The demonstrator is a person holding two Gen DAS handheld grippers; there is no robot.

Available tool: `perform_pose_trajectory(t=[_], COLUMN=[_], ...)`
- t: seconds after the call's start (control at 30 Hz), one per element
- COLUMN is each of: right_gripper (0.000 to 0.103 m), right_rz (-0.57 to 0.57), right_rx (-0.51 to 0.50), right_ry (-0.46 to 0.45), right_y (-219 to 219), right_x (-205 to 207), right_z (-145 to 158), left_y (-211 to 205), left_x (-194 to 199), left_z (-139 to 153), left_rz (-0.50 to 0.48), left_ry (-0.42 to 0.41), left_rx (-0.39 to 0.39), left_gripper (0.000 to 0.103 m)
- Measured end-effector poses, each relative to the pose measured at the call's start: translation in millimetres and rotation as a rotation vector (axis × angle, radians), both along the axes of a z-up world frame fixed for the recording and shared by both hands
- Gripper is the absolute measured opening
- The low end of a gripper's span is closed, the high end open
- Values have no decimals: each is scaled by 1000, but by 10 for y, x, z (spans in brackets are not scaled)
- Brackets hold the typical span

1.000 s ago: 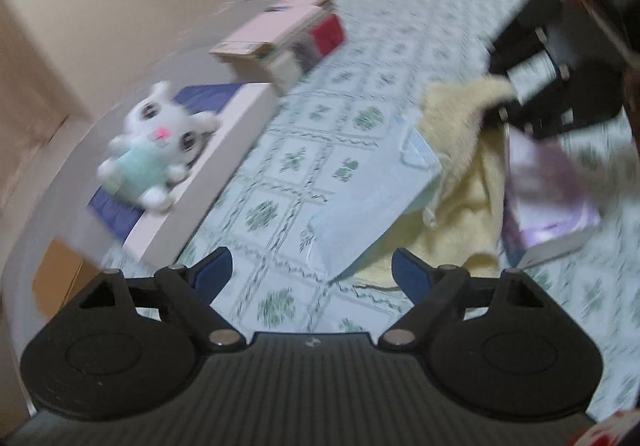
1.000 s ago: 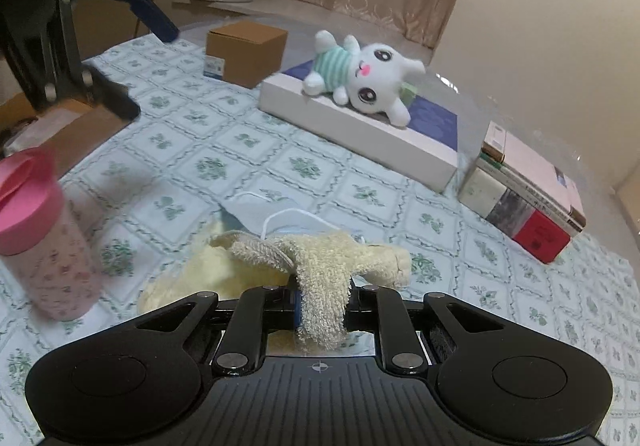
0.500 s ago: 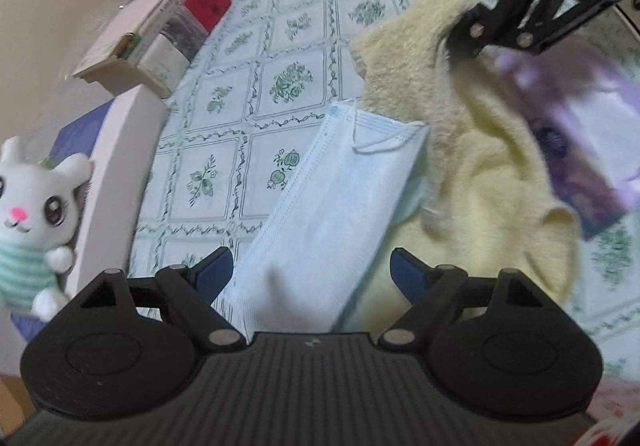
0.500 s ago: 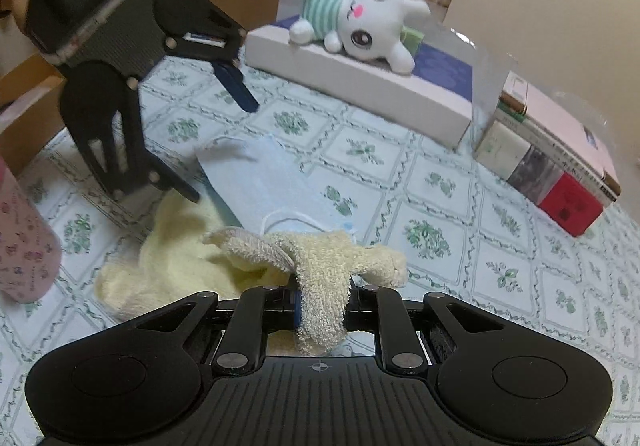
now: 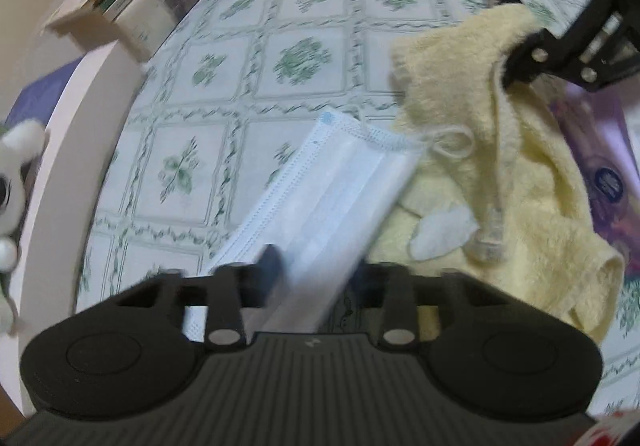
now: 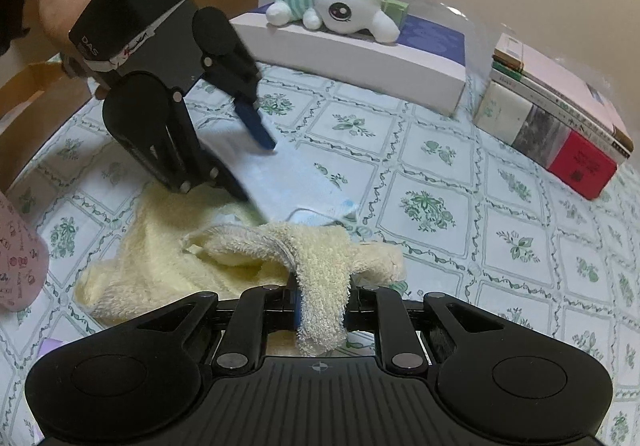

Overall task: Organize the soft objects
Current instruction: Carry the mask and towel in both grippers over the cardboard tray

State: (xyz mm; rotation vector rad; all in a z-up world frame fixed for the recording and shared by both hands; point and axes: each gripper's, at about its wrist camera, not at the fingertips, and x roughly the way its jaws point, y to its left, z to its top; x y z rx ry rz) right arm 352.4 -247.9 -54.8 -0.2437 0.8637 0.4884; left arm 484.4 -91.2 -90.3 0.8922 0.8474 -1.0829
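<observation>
1. The left gripper point(image 6: 256, 170) tilts steeply down, held from above by a hand point(image 6: 52, 6); its jaws are closing with the face mask point(image 5: 320, 198) between them.
2. The right gripper point(image 6: 320, 314) angles down more gently, clamped on a fold of the yellow towel point(image 6: 224, 246).
3. The mask lies flat, reaching from the left gripper toward the towel, one end overlapping it.
4. The mask is pale blue and pleated with white ear loops; the towel is fluffy and crumpled on the flowered cloth point(image 6: 440, 166).
</observation>
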Motion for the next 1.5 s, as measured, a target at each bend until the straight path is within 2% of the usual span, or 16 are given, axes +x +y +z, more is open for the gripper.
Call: perform_pose_trajectory(t=[0.07, 0.17, 0.3, 0.5, 0.6, 0.93, 1.27, 1.5], right_gripper=[16, 16, 16, 16, 16, 15, 15, 15], right_rz=[-15, -41, -86, -109, -111, -97, -62, 16], right_rx=[13, 37, 59, 64, 66, 86, 105, 124], right_ry=[4, 3, -6, -58, -97, -241, -373, -453], right_y=[-34, -96, -157, -120, -90, 87, 295, 628], right_x=[-2, -12, -16, -137, -260, -794, -1389, -1748], right_z=[-12, -4, 90, 444, 696, 1613, 2433, 2872], left_y=[39, 125, 314, 741, 955, 1620, 2206, 2605], left_x=[19, 29, 53, -69, -210, -1099, -2069, -2617], left_z=[6, 57, 297, 984, 1283, 2006, 2592, 2853], left_rz=[37, 113, 241, 417, 491, 707, 804, 876], left_ry=[28, 30, 15, -25, -37, -57, -117, -166], left_rx=[-21, -38, -84, -201, -228, -293, -327, -328], left_gripper=[9, 2, 1, 0, 0, 0, 0, 0])
